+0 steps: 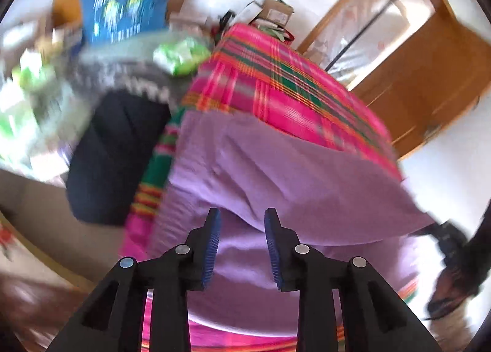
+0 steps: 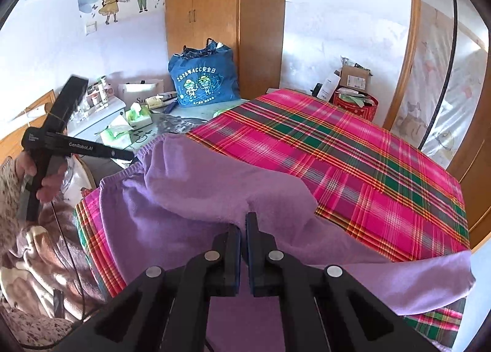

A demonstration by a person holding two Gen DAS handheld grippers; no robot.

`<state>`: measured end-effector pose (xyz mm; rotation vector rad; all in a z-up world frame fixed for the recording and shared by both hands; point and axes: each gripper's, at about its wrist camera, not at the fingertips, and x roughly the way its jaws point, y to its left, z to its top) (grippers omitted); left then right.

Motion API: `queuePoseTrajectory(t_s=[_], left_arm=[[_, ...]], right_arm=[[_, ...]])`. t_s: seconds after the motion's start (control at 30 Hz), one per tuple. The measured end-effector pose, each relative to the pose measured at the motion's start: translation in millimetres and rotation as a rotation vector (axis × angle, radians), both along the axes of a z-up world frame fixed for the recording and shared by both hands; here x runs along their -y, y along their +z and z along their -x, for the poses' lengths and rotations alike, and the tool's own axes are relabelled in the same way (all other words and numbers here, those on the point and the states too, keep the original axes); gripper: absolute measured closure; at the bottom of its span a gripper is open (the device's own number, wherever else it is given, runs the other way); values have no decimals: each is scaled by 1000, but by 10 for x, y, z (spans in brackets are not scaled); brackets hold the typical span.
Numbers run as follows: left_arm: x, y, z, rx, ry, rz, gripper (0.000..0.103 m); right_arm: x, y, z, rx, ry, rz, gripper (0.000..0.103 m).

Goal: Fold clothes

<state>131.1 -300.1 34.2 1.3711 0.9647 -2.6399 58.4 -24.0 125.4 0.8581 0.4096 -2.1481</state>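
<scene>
Folding barely begun: purple garment (image 2: 214, 186) lies half-doubled on the plaid table (image 2: 353, 149), right gripper (image 2: 244, 247) jaws clenched on its fold, left gripper (image 1: 242, 247) jaws released

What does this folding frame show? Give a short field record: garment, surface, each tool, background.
garment: purple fleece garment with gathered elastic edge, lying partly folded over itself
surface: pink and green plaid cloth covering the table
left tool: open, pads apart over the purple fabric, nothing pinched between them
right tool: shut on the purple fleece garment, a fold bunched at its tips
background: blue printed bag against the wooden wardrobe; tissue packs on the side table
image quality: left wrist view motion-blurred
</scene>
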Motion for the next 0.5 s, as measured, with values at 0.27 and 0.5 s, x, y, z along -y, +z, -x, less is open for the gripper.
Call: queuePoseTrajectory(t_s=[0.27,0.5], left_arm=[[23,-452,101,-25,114,-413,40],[-89,-645,191,-63,190,-575,39]], right_arm=[[-85,12,76,27,-34,62,100],[-119,115,235,35,-71,105,99]])
